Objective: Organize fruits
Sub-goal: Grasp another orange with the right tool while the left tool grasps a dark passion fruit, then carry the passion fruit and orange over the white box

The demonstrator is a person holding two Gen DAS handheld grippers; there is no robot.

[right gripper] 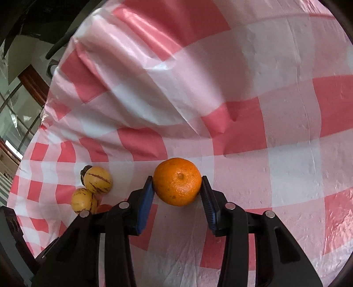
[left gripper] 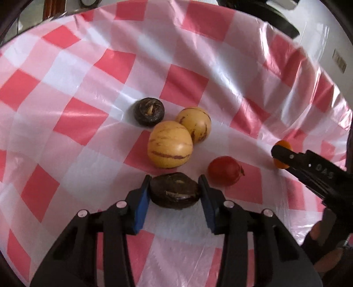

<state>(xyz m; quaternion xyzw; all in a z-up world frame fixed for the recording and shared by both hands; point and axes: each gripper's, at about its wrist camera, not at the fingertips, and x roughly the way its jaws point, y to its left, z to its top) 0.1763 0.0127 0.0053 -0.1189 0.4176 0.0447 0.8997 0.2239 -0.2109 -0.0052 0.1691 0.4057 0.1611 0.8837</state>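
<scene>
My left gripper [left gripper: 174, 191] is shut on a dark brown wrinkled fruit [left gripper: 175, 193], its blue pads touching both sides. Beyond it lie two yellow striped fruits [left gripper: 169, 147] [left gripper: 195, 124], a second dark fruit [left gripper: 149, 112] and a red fruit [left gripper: 225, 170]. My right gripper [right gripper: 177, 187] is shut on an orange mandarin [right gripper: 177, 181]. In the left wrist view the right gripper [left gripper: 281, 157] shows at the right with the mandarin [left gripper: 283, 145] in it. The two yellow fruits [right gripper: 98, 180] [right gripper: 83, 200] show at the left of the right wrist view.
A red-and-white checked plastic cloth [left gripper: 88, 88] covers the table, with raised creases [right gripper: 167, 92] across it. The table edge runs along the far side [left gripper: 286, 37] and at the left of the right wrist view [right gripper: 44, 114]. A dark object [left gripper: 271, 15] stands beyond the far edge.
</scene>
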